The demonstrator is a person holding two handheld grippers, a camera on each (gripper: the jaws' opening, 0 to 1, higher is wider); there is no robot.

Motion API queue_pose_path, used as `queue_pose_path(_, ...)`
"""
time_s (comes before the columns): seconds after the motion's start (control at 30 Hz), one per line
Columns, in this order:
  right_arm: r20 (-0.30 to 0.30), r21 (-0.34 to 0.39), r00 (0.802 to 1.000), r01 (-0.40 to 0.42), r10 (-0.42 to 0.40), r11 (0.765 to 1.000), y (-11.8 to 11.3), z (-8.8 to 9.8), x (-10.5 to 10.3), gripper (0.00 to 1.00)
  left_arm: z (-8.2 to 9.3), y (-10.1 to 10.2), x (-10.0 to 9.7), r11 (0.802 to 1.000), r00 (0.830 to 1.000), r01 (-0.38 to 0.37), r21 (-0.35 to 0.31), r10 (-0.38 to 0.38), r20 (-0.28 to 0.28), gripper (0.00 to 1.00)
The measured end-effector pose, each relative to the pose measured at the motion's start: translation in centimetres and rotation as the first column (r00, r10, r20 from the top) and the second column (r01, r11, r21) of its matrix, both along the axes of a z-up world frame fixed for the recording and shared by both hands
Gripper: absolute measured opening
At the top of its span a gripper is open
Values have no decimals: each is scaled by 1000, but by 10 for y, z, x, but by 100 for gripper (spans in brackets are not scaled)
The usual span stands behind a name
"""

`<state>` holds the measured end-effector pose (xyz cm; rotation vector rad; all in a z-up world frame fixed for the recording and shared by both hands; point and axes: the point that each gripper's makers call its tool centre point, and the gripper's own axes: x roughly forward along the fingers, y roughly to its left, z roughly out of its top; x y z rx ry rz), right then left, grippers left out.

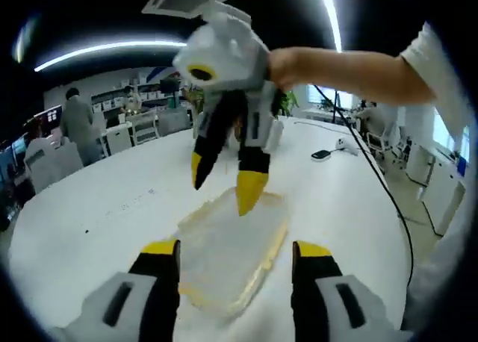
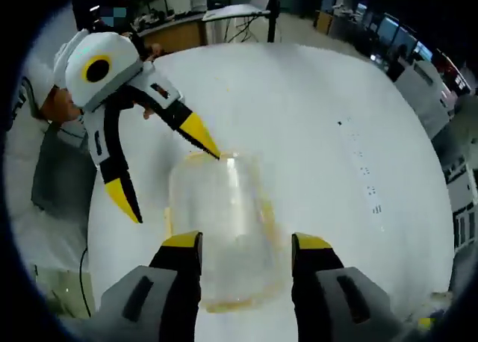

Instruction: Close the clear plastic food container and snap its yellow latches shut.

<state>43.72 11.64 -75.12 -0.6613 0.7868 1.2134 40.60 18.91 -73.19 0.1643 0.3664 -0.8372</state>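
Note:
The clear plastic food container [image 1: 228, 256] lies flat on the white table [image 1: 97, 207], with yellow latches along its edges. My left gripper [image 1: 235, 251] stands open, its jaws on either side of the container's near end. From above, my right gripper [image 1: 222, 184] comes in open, one yellow tip just over the far rim. In the right gripper view the container [image 2: 224, 222] sits between the open jaws of my right gripper [image 2: 246, 243]. My left gripper [image 2: 166, 170] is open at the far end, one tip at the rim. I cannot tell whether the lid is fully seated.
A black cable [image 1: 373, 170] and a small black device [image 1: 321, 154] lie on the far right of the table. A person's arm [image 1: 351, 66] holds the right gripper. People and office furniture [image 1: 75, 125] stand beyond the table's far edge.

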Motion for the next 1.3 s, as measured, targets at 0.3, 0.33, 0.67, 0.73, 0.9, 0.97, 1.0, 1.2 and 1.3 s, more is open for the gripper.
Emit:
queue_pose_path(0.3,27,78,982,182,-185,980,-33,-28,-32,62,-36,38,9,982,992,-91,166,104,-71,64)
queue_pose_path(0.33,17,72,982,189,-191,979,-34,-32,-35,64,-36,36,6,985,992,-78,156,91,-81,64)
queue_pose_path(0.67,44,78,967,247,-251,966,-31,-46,-36,58,-50,20,-6,985,993,-5,173,25,-113,55)
queue_pose_path(0.73,43,84,966,249,-253,965,-30,-46,-37,55,-51,21,-5,984,993,0,180,21,-113,53)
queue_pose_path(0.9,54,105,963,257,-263,961,-22,-49,-41,47,-53,29,-1,982,993,-16,186,38,-114,50)
queue_pose_path(0.97,43,110,964,258,-264,960,-21,-51,-43,44,-53,34,-2,984,992,-21,179,42,-117,48)
queue_pose_path(1.0,35,122,963,262,-268,957,-19,-51,-43,43,-53,36,-2,984,992,-22,178,43,-116,47)
queue_pose_path(1.2,62,198,949,293,-311,935,4,-50,-27,41,-52,60,9,980,988,-97,173,116,-101,41)
queue_pose_path(1.3,65,226,943,305,-326,925,16,-50,-17,40,-51,75,19,976,986,-123,182,141,-92,40)
